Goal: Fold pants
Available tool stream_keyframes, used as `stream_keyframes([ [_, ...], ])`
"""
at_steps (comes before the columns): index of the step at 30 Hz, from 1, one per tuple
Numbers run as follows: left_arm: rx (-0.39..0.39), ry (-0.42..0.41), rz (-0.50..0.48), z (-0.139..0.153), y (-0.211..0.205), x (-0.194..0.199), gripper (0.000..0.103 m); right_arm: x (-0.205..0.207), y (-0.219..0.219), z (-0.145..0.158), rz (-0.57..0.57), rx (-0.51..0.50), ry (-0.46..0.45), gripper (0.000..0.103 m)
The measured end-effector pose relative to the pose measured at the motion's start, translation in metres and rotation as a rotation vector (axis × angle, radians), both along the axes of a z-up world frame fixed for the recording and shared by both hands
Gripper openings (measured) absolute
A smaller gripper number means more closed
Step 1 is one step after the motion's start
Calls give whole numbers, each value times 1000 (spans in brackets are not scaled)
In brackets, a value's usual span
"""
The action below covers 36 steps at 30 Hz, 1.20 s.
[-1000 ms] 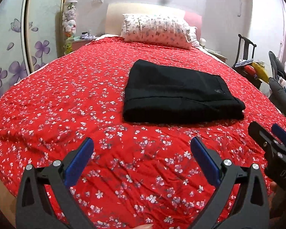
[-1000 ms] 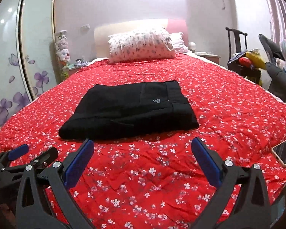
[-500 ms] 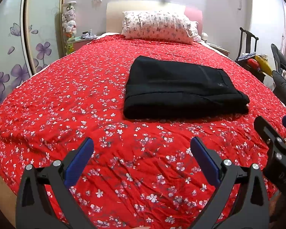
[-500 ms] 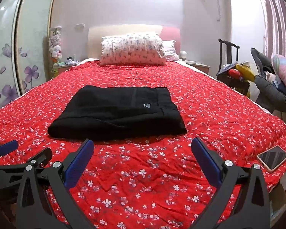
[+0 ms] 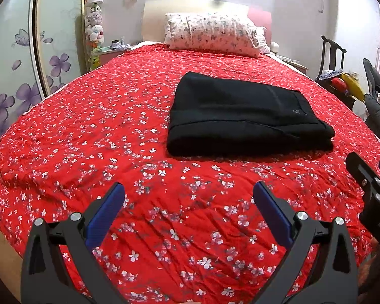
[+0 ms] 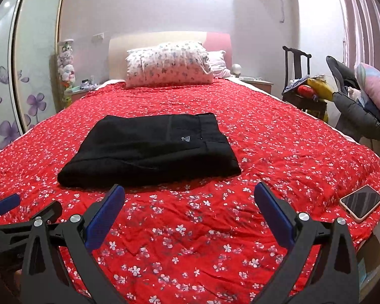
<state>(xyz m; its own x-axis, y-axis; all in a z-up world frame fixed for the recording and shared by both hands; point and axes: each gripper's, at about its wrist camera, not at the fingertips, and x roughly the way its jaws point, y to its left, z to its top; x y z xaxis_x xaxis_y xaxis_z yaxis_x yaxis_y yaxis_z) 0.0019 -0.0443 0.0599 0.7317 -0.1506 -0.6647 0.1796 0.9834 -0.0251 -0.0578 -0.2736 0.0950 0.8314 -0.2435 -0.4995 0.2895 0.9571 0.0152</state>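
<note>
The left claw point(image 5: 188, 204) hangs with its blue-padded fingers spread wide and holding nothing, low over the near part of the red flowered bed point(image 5: 93, 136). Beyond it, mid-bed, the black pants point(image 5: 243, 116) lie folded into a flat rectangle. The right claw point(image 6: 189, 205) likewise gapes apart, clear of the pants, with a phone point(image 6: 361, 202) on the bed's right edge.

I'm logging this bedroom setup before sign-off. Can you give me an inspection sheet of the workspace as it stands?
Surface: red floral bedspread, wrinkled at the near end.
Job's things: black pants folded into a flat rectangle mid-bed.
Clutter: smartphone near the bed's right edge; floral pillow at the headboard.
Grippers: left gripper and right gripper both have jaws open, empty, short of the pants.
Cables: nothing seen on the bed.
Surroundings: dark wooden chair piled with items; flower-print wardrobe door.
</note>
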Motion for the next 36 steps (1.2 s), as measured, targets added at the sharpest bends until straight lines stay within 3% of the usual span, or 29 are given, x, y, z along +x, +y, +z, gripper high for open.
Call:
stream_keyframes([
  [36, 20, -6, 25, 0, 2, -3, 101, 1, -9, -2, -12, 11, -7, 102],
])
